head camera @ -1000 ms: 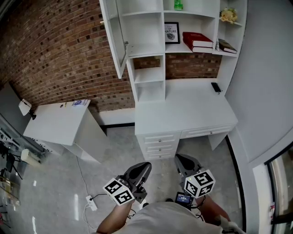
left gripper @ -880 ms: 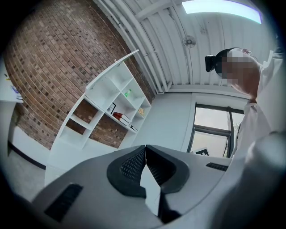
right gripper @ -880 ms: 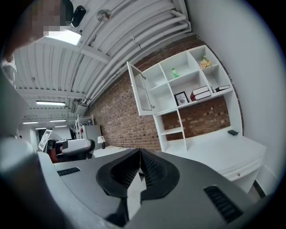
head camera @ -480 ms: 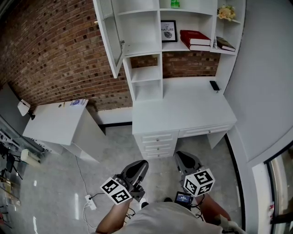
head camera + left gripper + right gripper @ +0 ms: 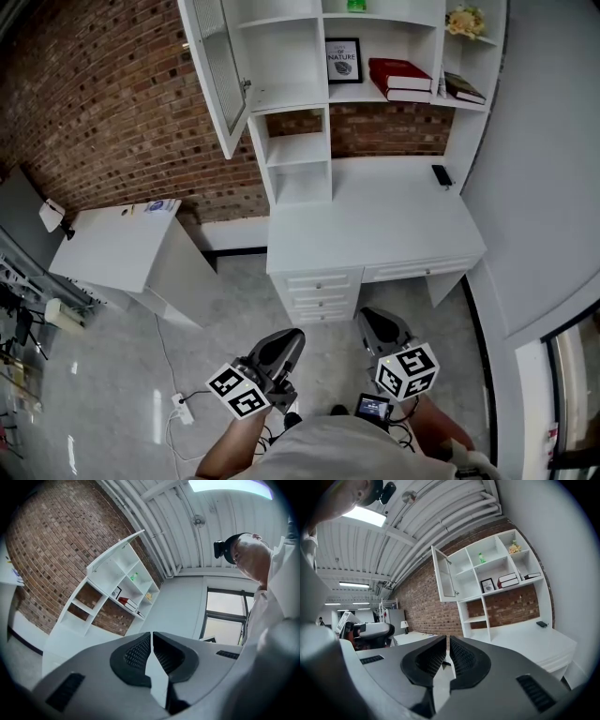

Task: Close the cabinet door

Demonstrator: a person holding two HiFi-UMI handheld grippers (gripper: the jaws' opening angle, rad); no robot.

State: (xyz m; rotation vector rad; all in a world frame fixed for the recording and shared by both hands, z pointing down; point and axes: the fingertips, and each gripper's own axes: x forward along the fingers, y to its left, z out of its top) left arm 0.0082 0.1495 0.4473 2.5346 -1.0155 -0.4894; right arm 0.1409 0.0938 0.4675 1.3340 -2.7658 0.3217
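Note:
The white cabinet door (image 5: 214, 70) with a glass panel stands swung open at the upper left of the white shelf unit (image 5: 292, 141) over the desk. It shows in the right gripper view as the open door (image 5: 444, 578) and in the left gripper view edge-on as the door (image 5: 115, 550). My left gripper (image 5: 289, 339) and right gripper (image 5: 373, 324) hang low in front of the desk drawers, far from the door. Both are shut with nothing between the jaws, as the left gripper (image 5: 151, 641) and the right gripper (image 5: 447, 651) show in their own views.
The white desk (image 5: 375, 225) has drawers (image 5: 319, 292) at its front and a small dark device (image 5: 442, 175) on top. Red books (image 5: 403, 80) and a framed picture (image 5: 343, 59) sit on the shelves. A low white table (image 5: 117, 248) stands left; a power strip (image 5: 181, 410) lies on the floor.
The desk and shelf unit have slid a little left in the head view as the person moves. Both grippers keep their place low in the frame and stay shut.

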